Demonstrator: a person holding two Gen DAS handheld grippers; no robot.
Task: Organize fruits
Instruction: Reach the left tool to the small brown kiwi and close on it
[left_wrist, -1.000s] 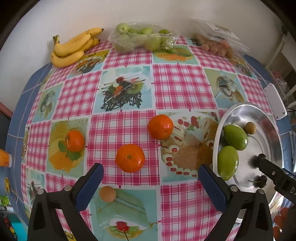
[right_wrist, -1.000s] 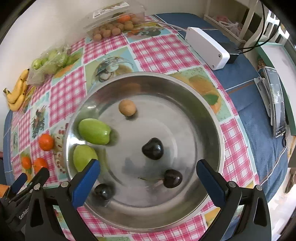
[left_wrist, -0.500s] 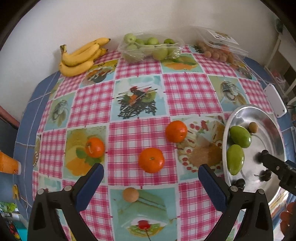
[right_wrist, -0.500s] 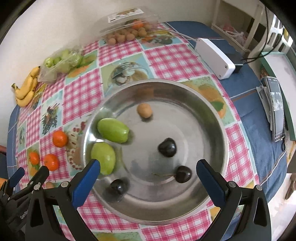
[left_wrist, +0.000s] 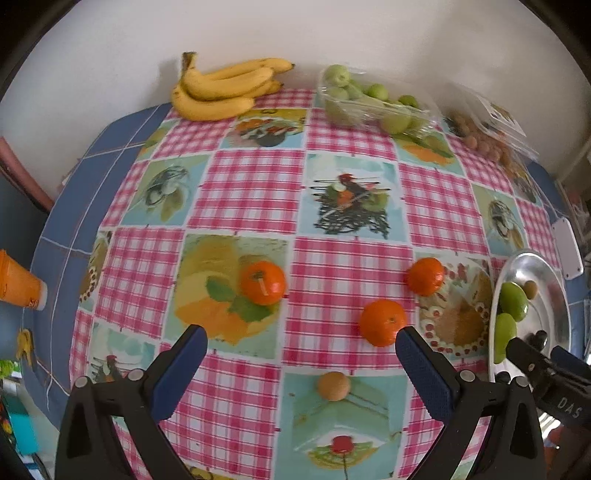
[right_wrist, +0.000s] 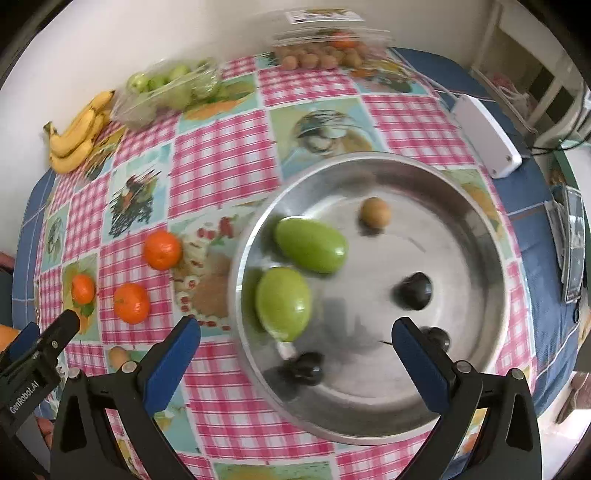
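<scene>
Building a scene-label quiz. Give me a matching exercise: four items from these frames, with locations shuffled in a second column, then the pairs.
Items
1. bananas
2. green mangoes
3. tangerines
4. white box

Places
A. inside the metal bowl
B. loose on the checked tablecloth
C. far edge of the table, by the wall
D. on the blue cloth beside the bowl

Pairs: 1-C, 2-A, 3-B, 4-D

Mangoes (right_wrist: 295, 273) in bowl (right_wrist: 480, 236); tangerines (right_wrist: 162, 249) left of bowl; bananas (left_wrist: 225, 90) behind.
</scene>
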